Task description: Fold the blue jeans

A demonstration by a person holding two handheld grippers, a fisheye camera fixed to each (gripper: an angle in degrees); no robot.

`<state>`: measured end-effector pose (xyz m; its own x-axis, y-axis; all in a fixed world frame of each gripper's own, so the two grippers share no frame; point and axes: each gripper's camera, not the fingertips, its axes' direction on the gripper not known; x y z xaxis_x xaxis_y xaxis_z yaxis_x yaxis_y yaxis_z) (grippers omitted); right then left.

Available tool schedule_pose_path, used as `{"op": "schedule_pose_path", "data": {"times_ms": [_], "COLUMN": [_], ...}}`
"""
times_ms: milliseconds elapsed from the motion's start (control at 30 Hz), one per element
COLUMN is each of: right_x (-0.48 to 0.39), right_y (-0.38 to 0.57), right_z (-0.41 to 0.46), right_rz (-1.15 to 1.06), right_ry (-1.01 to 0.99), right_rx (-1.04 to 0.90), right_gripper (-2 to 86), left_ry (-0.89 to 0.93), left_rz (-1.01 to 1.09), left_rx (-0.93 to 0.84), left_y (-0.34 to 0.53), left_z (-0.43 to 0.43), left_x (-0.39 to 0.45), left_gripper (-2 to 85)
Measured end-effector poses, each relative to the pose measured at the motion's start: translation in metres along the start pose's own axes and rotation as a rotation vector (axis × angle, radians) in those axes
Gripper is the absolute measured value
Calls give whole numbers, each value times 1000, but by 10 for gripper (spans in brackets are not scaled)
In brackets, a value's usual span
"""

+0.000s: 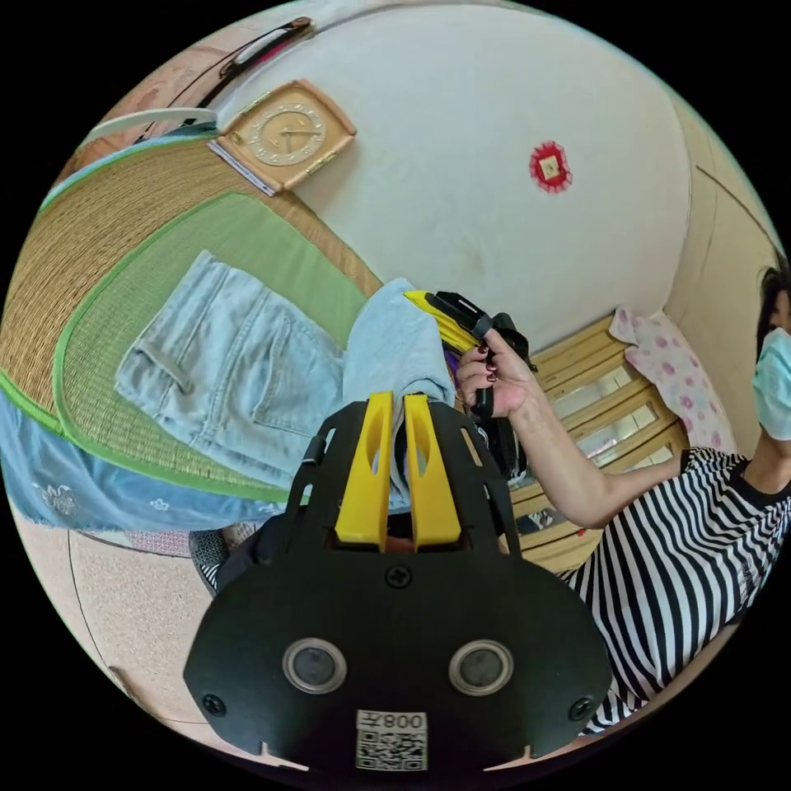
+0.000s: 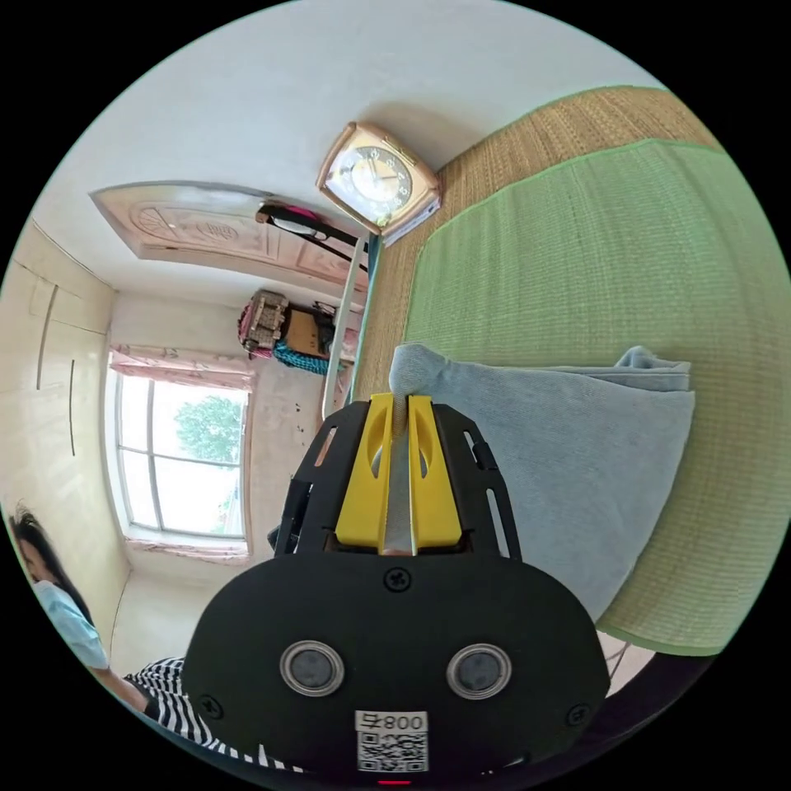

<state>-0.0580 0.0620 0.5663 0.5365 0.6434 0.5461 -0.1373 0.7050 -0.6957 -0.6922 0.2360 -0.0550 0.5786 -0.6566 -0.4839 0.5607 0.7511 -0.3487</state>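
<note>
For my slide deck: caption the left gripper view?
Both grippers lift the jeans leg ends off the green mat.

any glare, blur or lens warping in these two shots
Left gripper view: strong fisheye bowing of the mat edge, even soft light, jeans sharp, no glare. Right gripper view: the window is blown out bright, the clock face catches a little sheen, the wall lines curve near the rim, the denim between the jaws looks crisp.

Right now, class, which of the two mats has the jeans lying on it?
The green mat, with the jeans lying on it; the tan straw mat lies beneath and around it.
</note>
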Motion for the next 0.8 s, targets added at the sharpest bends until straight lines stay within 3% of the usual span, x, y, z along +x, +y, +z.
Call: {"op": "schedule_pose_path", "data": {"times_ms": [200,433,667,800], "right_x": [-62,-104,-125,-142], "right_y": [-31,-64,-84,-86], "right_z": [97,212,290,302], "right_rz": [-60,-86,-138,-237], "right_ry": [52,165,191,151], "right_rx": [-76,-178,-294,-325], "right_gripper": [29,36,64,66], "left_ry": [-14,-87,-138,-176], "left_rz": [-106,-220,-306,-324], "left_rx": [109,117,139,239], "left_y": [-4,-6,9,31], "left_z": [-62,-98,-113,-133], "left_x": [-71,-139,-173,-165], "left_gripper": [25,26,23,11]}}
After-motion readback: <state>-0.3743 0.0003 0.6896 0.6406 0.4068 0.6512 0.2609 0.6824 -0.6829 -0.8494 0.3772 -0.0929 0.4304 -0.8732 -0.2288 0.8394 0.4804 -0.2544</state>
